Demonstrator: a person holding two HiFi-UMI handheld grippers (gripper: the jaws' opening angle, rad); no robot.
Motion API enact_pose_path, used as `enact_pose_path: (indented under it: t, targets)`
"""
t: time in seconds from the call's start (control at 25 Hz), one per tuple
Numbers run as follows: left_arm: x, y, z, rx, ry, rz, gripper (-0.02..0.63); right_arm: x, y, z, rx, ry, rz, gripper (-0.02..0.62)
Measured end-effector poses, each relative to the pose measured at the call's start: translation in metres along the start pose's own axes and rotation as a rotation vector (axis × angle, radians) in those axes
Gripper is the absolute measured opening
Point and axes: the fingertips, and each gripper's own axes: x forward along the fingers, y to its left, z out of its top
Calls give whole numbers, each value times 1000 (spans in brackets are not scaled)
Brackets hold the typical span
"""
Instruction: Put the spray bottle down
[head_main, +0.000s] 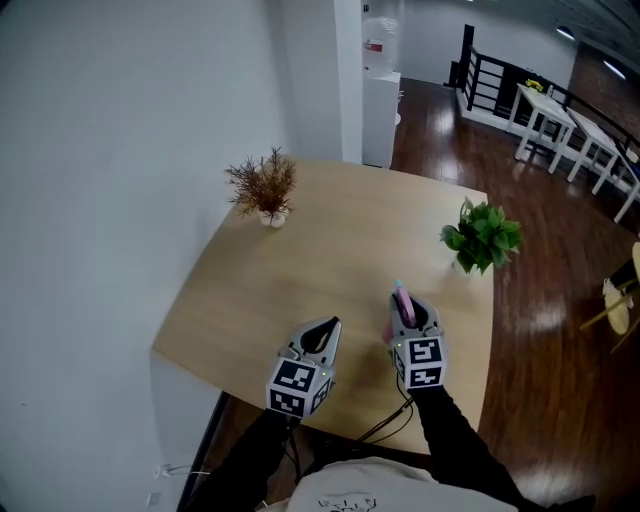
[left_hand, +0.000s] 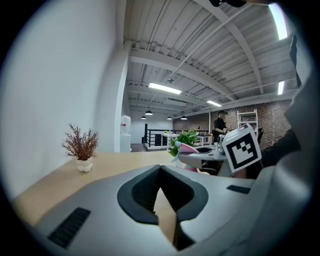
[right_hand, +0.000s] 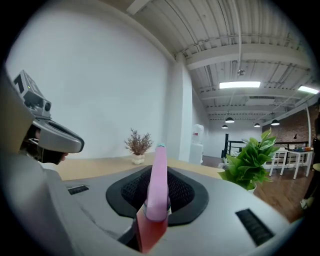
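As the right claw (head_main: 407, 311) clamps it, the spray bottle (right_hand: 159, 175) looks pink-topped, red-bodied.

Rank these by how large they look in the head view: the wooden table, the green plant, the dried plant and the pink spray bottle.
1. wooden table: largest by far.
2. green plant and dried plant: about alike, so not ranked against each other.
3. spray bottle: smallest, though only part of it shows.

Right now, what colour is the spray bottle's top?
Pink: the spray bottle top shows best in the right gripper view.
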Motion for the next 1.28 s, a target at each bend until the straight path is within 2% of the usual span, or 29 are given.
enact_pose_path:
  t: [0.48,1.12,1.16,1.2,1.24,1.28]
  targets:
    - [12,16,-8,-17,27,12,5,54,4,-40,2,33,-13,61]
    - [5,20,-9,-21,31,17,5,57,9,-39,22,17,-8,66]
    - [5,19,-9,-19,31,16,5,56,10,-39,33,8,-3,102]
    - [4,19,-9,-18,30,16,5,56,10,-38,44,1,5,173]
    - [4,19,-8,-16,30,16,5,55,11,-38,50,-2,12,204]
    - [3,19,-8,-15,30,17,5,55,12,-37,51,-1,18,204]
